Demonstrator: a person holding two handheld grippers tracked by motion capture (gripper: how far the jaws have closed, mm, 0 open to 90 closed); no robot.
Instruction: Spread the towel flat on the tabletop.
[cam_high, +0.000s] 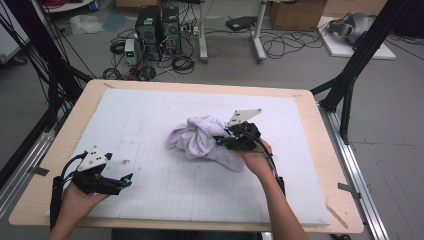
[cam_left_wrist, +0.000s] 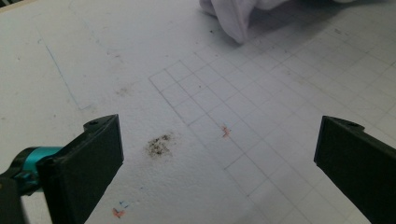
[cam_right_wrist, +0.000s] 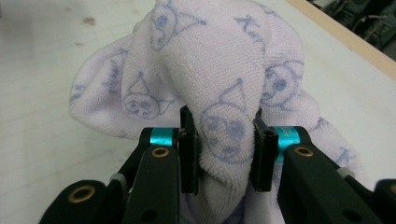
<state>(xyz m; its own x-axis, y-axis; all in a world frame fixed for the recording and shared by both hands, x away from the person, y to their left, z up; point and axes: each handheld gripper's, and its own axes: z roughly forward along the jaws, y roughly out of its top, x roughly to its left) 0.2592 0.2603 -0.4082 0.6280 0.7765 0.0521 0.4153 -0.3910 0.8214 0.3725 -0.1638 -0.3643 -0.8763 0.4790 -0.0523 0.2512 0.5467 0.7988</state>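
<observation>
A crumpled pale lilac towel (cam_high: 202, 140) printed with small cartoon faces lies bunched near the middle of the white gridded mat (cam_high: 150, 115). My right gripper (cam_high: 223, 140) is at the towel's right side, shut on a thick fold of it (cam_right_wrist: 226, 135); the jaws pinch the cloth from both sides. My left gripper (cam_high: 125, 181) rests low over the mat's front left, well away from the towel, open with nothing between its jaws (cam_left_wrist: 219, 154). In the left gripper view a corner of the towel (cam_left_wrist: 236, 18) shows at the top.
The mat lies on a light wooden table (cam_high: 320, 150). A dark smudge (cam_left_wrist: 159, 144) and small red marks (cam_left_wrist: 225, 131) spot the mat near the left gripper. Beyond the table stand computer towers (cam_high: 157, 30), cables, black frame legs (cam_high: 350, 75) and cardboard boxes.
</observation>
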